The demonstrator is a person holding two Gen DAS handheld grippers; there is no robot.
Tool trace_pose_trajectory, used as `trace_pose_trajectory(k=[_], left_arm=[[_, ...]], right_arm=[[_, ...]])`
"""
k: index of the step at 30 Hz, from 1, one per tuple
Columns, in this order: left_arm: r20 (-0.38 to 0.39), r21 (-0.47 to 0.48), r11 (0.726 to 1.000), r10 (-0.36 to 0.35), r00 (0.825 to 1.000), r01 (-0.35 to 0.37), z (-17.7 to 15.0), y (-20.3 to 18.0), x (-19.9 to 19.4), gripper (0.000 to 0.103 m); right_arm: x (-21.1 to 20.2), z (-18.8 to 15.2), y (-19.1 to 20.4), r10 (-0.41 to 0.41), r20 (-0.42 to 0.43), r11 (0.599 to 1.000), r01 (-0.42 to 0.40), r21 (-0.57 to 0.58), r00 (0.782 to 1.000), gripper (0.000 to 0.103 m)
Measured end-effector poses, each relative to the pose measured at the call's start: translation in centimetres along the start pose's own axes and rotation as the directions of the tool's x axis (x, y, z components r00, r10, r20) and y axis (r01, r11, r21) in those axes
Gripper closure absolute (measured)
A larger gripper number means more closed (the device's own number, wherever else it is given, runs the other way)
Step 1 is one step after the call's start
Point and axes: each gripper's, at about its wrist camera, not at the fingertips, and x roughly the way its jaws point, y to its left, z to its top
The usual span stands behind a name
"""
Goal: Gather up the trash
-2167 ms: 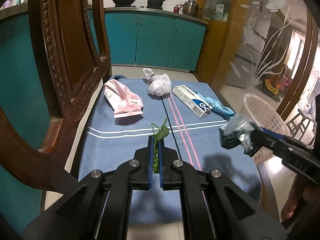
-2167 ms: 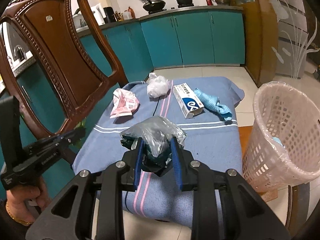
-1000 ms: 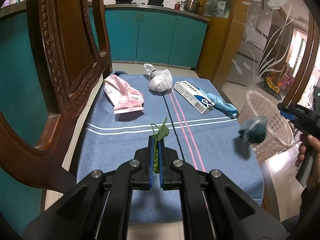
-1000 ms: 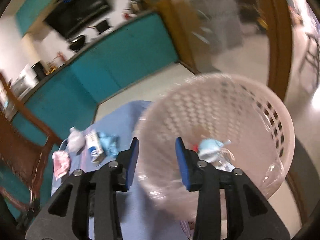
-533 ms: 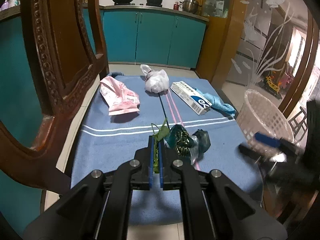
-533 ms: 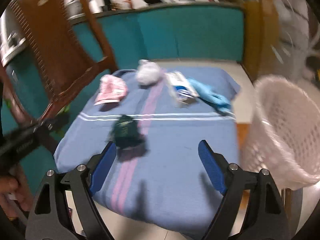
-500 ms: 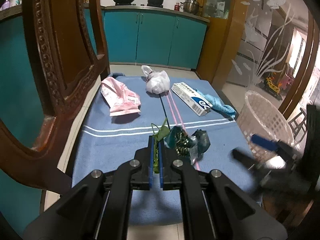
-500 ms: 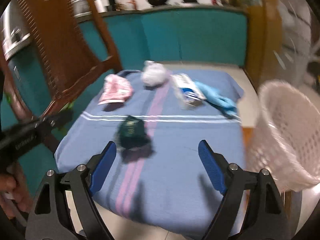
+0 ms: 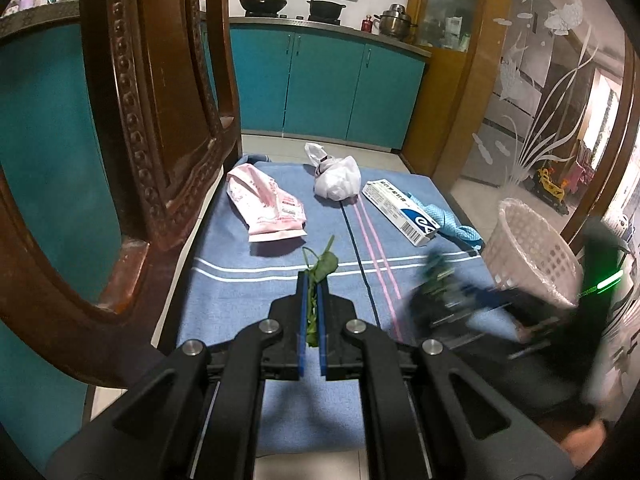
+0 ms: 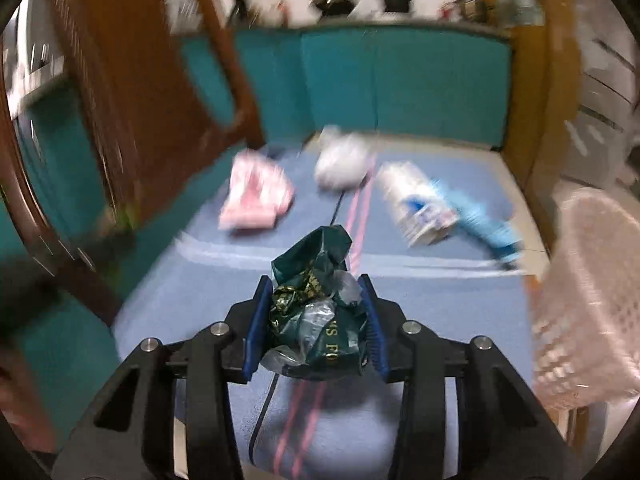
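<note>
Right gripper, empty and wide open half a second earlier, was closing on the dark green wrapper over the blue-covered bench. Basket drop comes next, probably. Left gripper stayed clamped on a leaf.

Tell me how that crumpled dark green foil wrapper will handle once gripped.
The crumpled dark green foil wrapper sits between the closing right gripper pads. Probably light and crushable; its creases suggest it deforms. The glossy film may slip.
</note>
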Motion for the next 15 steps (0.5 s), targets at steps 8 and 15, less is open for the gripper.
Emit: trace_pose_trajectory(k=[8, 15], left_arm=[[-0.018, 0.044, 0.999, -0.027, 0.999, 0.028, -0.7, -2.0, 0.4, 0.098], [-0.052, 0.073, 0.994, -0.082, 0.995, 0.085, -1.4, -5.4, 1.1, 0.098]], right_arm=[[-9.3, 2.6, -16.2, -0.271, 0.177, 0.915, 0.197, 0.351, 0.946, 0.058], [-7.3, 0.4, -25.6, -0.239, 0.047, 0.796, 0.168, 0.582, 0.970, 0.037]])
